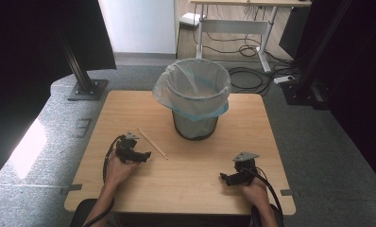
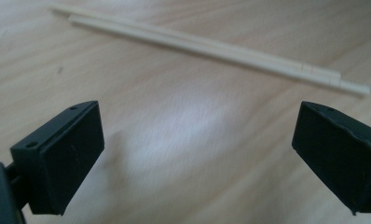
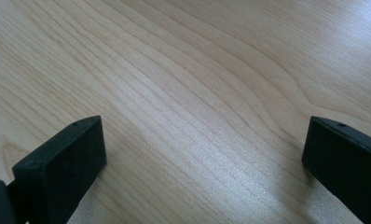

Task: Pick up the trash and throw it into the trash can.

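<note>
My left gripper (image 2: pixel 197 154) low over wooden table (image 2: pixel 183 126), jaws wide apart, nothing between. Chopsticks (image 2: pixel 207 46) lie flat just ahead, pale pair side by side, crossing upper part of left gripper view. My right gripper (image 3: pixel 202 172) also spread wide, over bare wood. In high view both hands low in frame, left hand (image 1: pixel 116 166), right hand (image 1: pixel 252 190). Lined bin (image 1: pixel 194 97) stands at upper centre of table.
</note>
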Demonstrator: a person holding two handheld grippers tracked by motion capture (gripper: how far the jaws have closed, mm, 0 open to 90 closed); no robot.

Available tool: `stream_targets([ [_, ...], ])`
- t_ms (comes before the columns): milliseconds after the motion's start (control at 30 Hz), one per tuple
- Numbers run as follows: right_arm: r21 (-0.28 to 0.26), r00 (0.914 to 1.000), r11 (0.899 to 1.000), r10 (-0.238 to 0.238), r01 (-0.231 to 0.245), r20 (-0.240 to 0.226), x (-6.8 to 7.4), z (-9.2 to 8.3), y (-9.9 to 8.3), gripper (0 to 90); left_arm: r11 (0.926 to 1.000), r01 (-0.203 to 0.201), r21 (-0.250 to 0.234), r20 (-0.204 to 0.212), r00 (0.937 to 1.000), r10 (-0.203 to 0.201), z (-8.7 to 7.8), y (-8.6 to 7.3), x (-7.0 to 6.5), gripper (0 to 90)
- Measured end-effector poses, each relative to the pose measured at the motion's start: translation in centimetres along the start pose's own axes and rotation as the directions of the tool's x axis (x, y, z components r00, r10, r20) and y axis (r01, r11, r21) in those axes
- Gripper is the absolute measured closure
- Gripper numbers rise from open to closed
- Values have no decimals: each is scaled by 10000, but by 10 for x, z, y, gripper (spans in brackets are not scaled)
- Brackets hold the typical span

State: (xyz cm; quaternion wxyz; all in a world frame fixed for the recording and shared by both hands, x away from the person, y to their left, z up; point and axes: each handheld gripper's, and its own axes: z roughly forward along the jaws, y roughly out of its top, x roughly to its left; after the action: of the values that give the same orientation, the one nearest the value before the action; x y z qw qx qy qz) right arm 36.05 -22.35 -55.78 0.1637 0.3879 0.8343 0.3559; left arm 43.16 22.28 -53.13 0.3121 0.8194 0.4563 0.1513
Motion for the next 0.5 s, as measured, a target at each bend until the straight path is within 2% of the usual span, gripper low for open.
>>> stream_targets([
  [100,-2,10000,10000,17,-17,9,0,0,0,0,9999,100,-33,76,9999,-100,7,11,-4,20],
  [133,-1,10000,10000,18,-18,10,0,0,0,0,9999,91,-118,-26,10000,-91,10,18,-6,21],
  [267,-2,10000,10000,28,-28,10,1,0,0,0,9997,159,-169,-94,9998,-160,15,30,-8,36],
  [500,0,10000,10000,9,-9,-3,1,0,0,0,9999,35,163,-375,9993,-29,27,32,-12,45],
])
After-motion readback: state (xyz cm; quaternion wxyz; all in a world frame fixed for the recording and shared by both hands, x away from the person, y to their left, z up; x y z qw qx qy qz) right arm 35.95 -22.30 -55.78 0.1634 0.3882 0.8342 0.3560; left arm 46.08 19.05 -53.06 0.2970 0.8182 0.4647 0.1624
